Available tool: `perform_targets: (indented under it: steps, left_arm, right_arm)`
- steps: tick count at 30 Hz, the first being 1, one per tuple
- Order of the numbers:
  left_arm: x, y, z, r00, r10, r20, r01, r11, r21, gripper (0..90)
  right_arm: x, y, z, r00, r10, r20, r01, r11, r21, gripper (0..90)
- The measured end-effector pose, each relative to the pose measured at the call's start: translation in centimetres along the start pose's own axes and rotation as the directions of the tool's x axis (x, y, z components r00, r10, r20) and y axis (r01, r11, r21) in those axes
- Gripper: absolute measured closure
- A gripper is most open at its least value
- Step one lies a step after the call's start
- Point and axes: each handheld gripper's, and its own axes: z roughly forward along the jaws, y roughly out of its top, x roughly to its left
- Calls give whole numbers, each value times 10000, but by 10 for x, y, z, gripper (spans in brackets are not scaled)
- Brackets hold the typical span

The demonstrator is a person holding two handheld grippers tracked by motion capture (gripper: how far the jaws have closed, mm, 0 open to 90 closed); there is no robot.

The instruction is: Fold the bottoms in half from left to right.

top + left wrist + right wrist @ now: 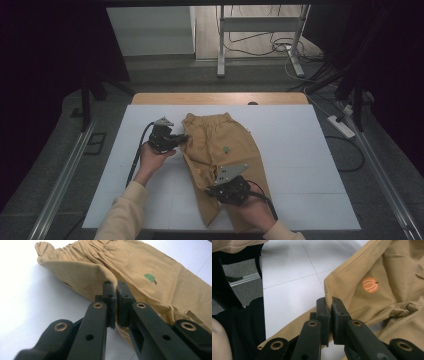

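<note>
A pair of small tan trousers lies on the white sheet, waistband toward the far side. My left gripper is at the trousers' left side near the waist. In the left gripper view it is shut on a raised fold of the tan fabric, with a green tree print to the right. My right gripper sits lower on the left leg. In the right gripper view it is shut on the fabric's edge, close to an orange pumpkin print.
The white sheet covers a wooden table whose far edge shows. Beyond it stand metal frame legs among floor cables. A power strip lies on the floor at right. Metal rails run along both sides.
</note>
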Motion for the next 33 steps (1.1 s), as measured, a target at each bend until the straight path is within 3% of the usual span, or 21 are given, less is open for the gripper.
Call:
perform_targets:
  steps: [33]
  left_arm:
    - [-8, 15, 9, 9996, 236, 185, -238, 9997, 106, 861]
  right_arm:
    - [-10, -13, -23, 9981, 432, 431, -424, 9989, -199, 854]
